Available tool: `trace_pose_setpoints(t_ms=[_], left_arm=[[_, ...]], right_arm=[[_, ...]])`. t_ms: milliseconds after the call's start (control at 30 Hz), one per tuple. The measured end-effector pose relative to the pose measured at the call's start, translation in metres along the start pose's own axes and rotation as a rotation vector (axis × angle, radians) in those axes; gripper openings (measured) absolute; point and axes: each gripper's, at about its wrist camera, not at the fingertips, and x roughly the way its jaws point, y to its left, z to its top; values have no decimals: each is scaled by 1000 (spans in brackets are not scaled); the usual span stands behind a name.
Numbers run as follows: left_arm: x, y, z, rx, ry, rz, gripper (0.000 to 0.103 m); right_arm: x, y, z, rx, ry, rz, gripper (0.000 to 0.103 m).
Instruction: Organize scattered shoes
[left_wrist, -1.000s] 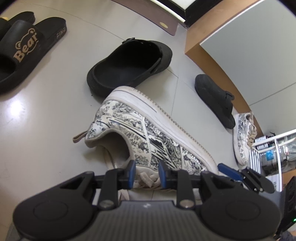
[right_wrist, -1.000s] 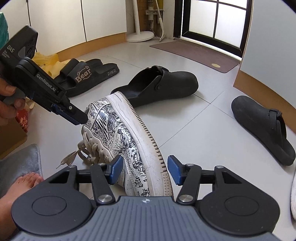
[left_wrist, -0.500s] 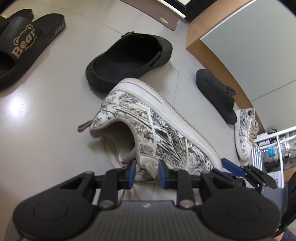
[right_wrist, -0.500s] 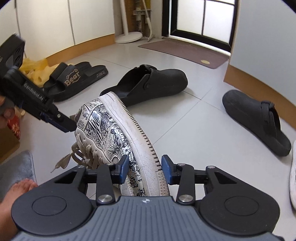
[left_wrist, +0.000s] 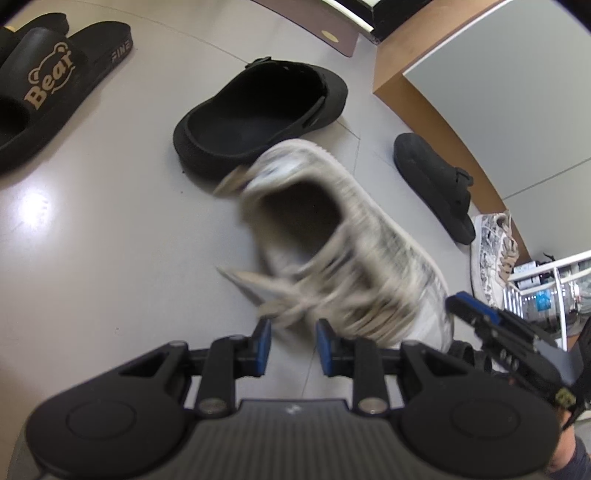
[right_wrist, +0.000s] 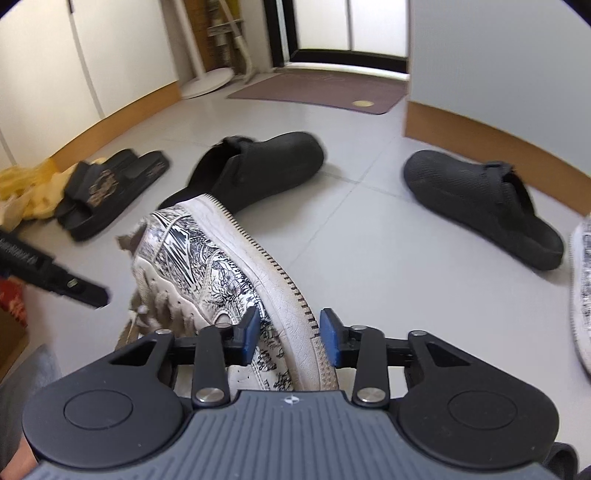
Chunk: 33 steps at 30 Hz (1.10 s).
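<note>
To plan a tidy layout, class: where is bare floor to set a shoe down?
Bare floor: between left clog and right clog up to the doormat; also between sneaker and slides. Crowded where sneaker nears left clog.

Printed sneaker (left_wrist: 343, 251) motion-blurred, laces indistinct; second sneaker (right_wrist: 581, 291) cut by right edge; slide logo (right_wrist: 101, 186) unreadable.

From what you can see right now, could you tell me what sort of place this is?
Most likely a home entryway. A brown doormat lies before a dark-framed glass door, and shoes are scattered over the pale tiled floor: black clogs, black Bear slides and patterned sneakers.
</note>
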Motion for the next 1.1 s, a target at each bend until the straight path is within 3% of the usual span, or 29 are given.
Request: trace_pose_setpoints(t_ms=[133,567,767,833,1100], left_arm=[[-2,0,0,2,-1,0,27],[-1,-3,-1,3,7,-1,27],[0,-1,3,5,6,2,27],[0,-1,2,6,6,3,29],[1,-2,2,7,9,0,30]], right_arm=[[15,-19,-3,63,70,-18,20],[13,-23,-8,60,66,1,22],[13,-23,-6,65,68,12,31],[13,-22,-6,65,66,17,39],[13,-18,-7,62,73,29,42]])
